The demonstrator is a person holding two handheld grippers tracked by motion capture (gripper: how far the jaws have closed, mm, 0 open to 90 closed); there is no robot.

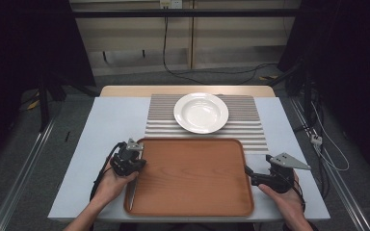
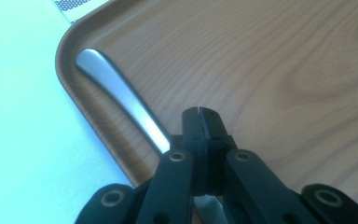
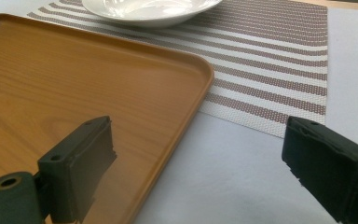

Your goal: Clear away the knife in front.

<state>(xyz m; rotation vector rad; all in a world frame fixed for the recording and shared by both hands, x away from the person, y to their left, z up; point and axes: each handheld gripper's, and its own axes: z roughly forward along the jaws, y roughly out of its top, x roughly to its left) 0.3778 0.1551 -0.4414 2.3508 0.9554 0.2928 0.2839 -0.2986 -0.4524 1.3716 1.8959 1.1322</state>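
A wooden tray (image 1: 192, 178) lies at the table's near middle. A metal utensil (image 2: 116, 88) rests along the tray's left rim, its rounded handle end near the far left corner; its other end (image 1: 131, 195) runs back toward the person. My left gripper (image 1: 134, 156) hovers low over it, jaws pressed together (image 2: 199, 114) with nothing between the tips, and the utensil passes underneath. My right gripper (image 1: 248, 172) stands open (image 3: 200, 172) at the tray's right rim, one jaw over the wood, the other over the table.
A white deep plate (image 1: 201, 112) sits on a striped placemat (image 1: 250, 125) beyond the tray. The pale tabletop (image 1: 106, 125) shows bare strips left and right of the tray. Cables trail on the floor past the table's far edge.
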